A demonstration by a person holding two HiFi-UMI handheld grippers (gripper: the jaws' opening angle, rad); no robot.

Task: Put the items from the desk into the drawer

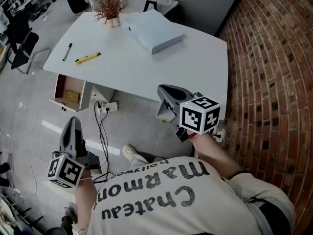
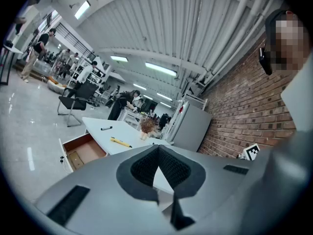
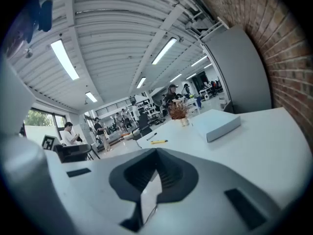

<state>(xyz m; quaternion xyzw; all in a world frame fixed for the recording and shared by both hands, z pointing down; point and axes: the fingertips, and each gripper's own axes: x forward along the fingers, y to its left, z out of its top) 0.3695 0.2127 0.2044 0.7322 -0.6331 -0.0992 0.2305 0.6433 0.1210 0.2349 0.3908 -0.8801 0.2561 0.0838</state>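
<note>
A black pen [image 1: 67, 51] and a yellow marker-like item [image 1: 87, 58] lie on the left part of the white desk [image 1: 195, 67]. Under the desk's left end the wooden drawer [image 1: 68, 93] stands pulled open, with a small tan object [image 1: 72, 96] inside. My left gripper [image 1: 73, 121] is low over the floor, well short of the drawer, jaws shut and empty. My right gripper [image 1: 164, 89] hovers near the desk's front edge, also shut and empty. The left gripper view shows the drawer [image 2: 83, 151], the pen [image 2: 106, 128] and the yellow item [image 2: 120, 142] ahead.
A white flat box [image 1: 154, 31] and a small potted dry plant [image 1: 110, 9] sit at the desk's far side. A power strip [image 1: 106, 106] with cables lies on the floor under the desk. A brick wall [image 1: 274, 58] runs along the right; a black chair [image 1: 22, 43] stands left.
</note>
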